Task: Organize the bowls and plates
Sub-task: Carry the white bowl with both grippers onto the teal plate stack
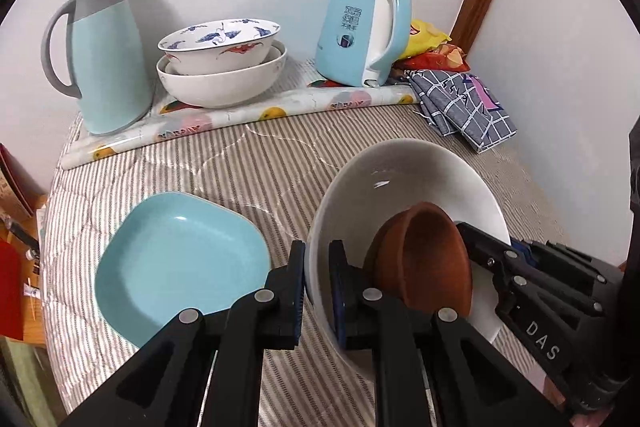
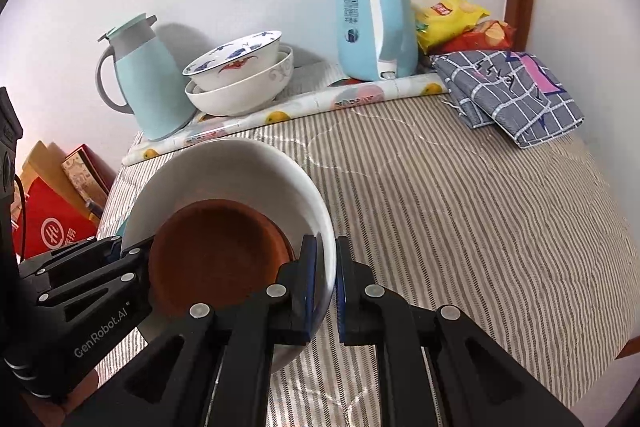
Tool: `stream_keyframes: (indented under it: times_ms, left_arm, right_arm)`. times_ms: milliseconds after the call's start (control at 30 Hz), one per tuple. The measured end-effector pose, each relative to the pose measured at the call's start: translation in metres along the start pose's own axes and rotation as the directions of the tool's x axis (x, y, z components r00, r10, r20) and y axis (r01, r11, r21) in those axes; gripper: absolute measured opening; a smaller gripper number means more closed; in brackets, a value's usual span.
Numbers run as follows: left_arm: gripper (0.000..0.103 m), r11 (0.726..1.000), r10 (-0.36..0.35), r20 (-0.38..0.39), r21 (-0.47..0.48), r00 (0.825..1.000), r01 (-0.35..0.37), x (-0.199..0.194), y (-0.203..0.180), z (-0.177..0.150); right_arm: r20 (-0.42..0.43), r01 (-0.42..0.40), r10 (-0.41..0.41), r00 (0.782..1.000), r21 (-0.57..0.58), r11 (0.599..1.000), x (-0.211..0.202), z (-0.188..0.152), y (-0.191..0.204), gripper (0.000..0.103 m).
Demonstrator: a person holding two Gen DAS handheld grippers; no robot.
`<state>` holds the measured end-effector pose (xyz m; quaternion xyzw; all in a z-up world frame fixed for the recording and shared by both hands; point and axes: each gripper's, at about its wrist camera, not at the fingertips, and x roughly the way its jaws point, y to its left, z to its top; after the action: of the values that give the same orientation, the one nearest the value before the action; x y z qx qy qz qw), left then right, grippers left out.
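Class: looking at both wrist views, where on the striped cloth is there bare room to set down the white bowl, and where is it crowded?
Free: the striped cloth right of the white bowl, in front of the checked cloth; also a strip between the blue plate and the rolled fruit-print mat. Crowded: the back wall, with jug, stacked bowls, kettle and snack bags.

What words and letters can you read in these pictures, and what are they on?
"DAS": on the right gripper, seen from the left wrist.
"GenRobot.AI": on the left gripper, seen from the right wrist.
Chinese print on the kettle: too blurred to read.
White logo and characters on the red box: too blurred to read.
Print on the snack bags: too small to read.
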<state>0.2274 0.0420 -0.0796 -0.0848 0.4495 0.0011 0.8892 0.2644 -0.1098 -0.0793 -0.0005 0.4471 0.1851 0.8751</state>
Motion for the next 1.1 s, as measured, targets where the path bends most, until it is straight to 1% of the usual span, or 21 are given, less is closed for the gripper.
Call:
stream_keyframes:
  times_ms: [100, 433, 767, 1100]
  left_arm:
    - [0.012, 1.000, 0.001, 0.001, -0.019, 1.000, -0.001, 0.001, 0.007, 0.002]
    - [0.012, 0.999, 0.005, -0.001, -0.054, 1.000, -0.005, 0.003, 0.025, 0.000]
    - [0.012, 0.997, 0.005, 0.012, -0.078, 1.000, -0.004, -0.002, 0.041, 0.003]
    - [0.012, 0.994, 0.022, 0.026, -0.106, 0.999, -0.019, -0.012, 0.063, 0.002]
  right_arm:
    - [0.009, 0.002, -0.002, 1.000, -0.012, 1.000, 0.003, 0.002, 0.006, 0.008]
    - [-0.012, -0.017, 0.016, 1.000, -0.014, 1.000, 0.015, 0.006, 0.019, 0.008]
    - [-0.010, -0.019, 0.019, 1.000, -0.035, 0.999, 0.018, 0.011, 0.035, 0.008]
    - [-0.010, -0.035, 0.035, 0.999, -0.058, 0.998, 0.022, 0.012, 0.059, 0.008]
